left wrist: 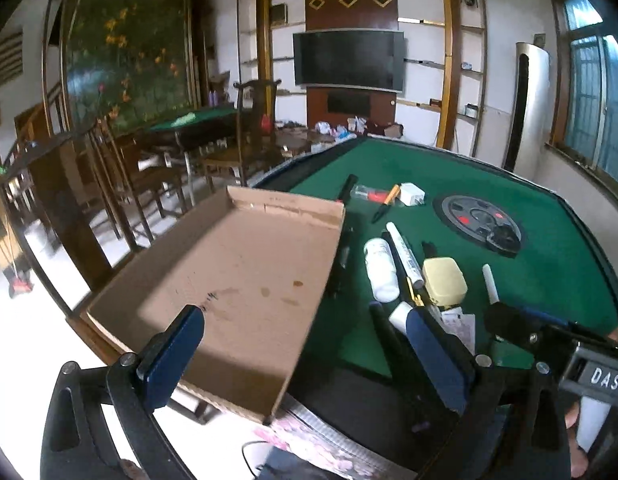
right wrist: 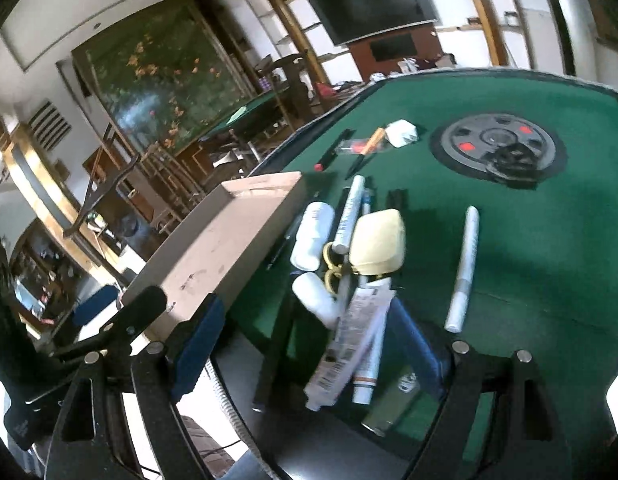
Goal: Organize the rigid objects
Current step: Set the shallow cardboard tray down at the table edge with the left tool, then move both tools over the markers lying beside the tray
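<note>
Lying empty: shallow cardboard box (left wrist: pixel 237 264)

— What is the table (left wrist: pixel 549 248) covered with?
— A matt green felt is seen, with a glossy dark plastic disc (left wrist: pixel 481 220) set into it.

— And the box (left wrist: pixel 237 276)?
— Plain brown cardboard, matt and faintly stained, is shown.

— The small things?
— A smooth white plastic bottle (left wrist: pixel 381 269) and a pale yellow matt case (left wrist: pixel 445 282) are seen; a printed paper-like pack (right wrist: pixel 349 340) is noted.

— The grippers?
— Blue matt pads (left wrist: pixel 171 356) are mounted on black plastic frames with bright metal bolts (right wrist: pixel 459 347).
</note>
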The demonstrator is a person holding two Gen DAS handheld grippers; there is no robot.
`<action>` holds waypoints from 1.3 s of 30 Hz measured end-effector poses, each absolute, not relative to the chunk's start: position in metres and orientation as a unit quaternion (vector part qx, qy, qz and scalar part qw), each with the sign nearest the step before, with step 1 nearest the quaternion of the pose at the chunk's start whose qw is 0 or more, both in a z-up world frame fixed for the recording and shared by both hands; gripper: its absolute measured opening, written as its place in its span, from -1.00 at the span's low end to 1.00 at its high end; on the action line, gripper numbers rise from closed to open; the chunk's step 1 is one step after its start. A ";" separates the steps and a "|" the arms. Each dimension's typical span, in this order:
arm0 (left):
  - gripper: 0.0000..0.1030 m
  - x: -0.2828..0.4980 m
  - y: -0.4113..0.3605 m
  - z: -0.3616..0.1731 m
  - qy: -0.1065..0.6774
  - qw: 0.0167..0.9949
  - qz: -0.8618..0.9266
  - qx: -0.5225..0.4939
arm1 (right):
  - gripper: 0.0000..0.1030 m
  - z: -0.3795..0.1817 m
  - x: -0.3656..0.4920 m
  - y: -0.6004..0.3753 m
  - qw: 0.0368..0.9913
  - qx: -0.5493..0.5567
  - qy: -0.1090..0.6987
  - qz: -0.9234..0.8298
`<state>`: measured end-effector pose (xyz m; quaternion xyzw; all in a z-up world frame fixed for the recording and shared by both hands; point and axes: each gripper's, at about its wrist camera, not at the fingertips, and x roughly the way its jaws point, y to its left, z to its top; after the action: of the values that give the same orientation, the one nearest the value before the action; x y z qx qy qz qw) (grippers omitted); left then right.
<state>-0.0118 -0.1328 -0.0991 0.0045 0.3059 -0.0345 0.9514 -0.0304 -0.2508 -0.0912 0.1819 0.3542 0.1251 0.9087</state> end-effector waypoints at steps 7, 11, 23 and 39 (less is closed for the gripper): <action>0.98 -0.010 -0.126 -0.092 0.339 0.939 -0.055 -0.001 | 0.63 -0.093 -0.031 -0.264 0.906 0.192 0.360 0.114; 0.98 -0.009 -0.121 -0.092 0.352 0.934 -0.066 0.010 | 0.63 -0.099 -0.029 -0.274 0.899 0.206 0.371 0.108; 0.98 -0.003 -0.113 -0.105 0.397 0.914 -0.082 0.023 | 0.63 -0.115 -0.033 -0.290 0.884 0.228 0.403 0.066; 0.98 0.002 -0.114 -0.103 0.400 0.912 -0.072 0.057 | 0.63 -0.107 -0.042 -0.291 0.895 0.215 0.386 0.055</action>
<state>0.0017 -0.1141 -0.1032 0.0567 0.4003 -0.0717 0.9118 -0.0424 -0.2910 -0.1071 0.2146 0.3864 0.0554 0.8953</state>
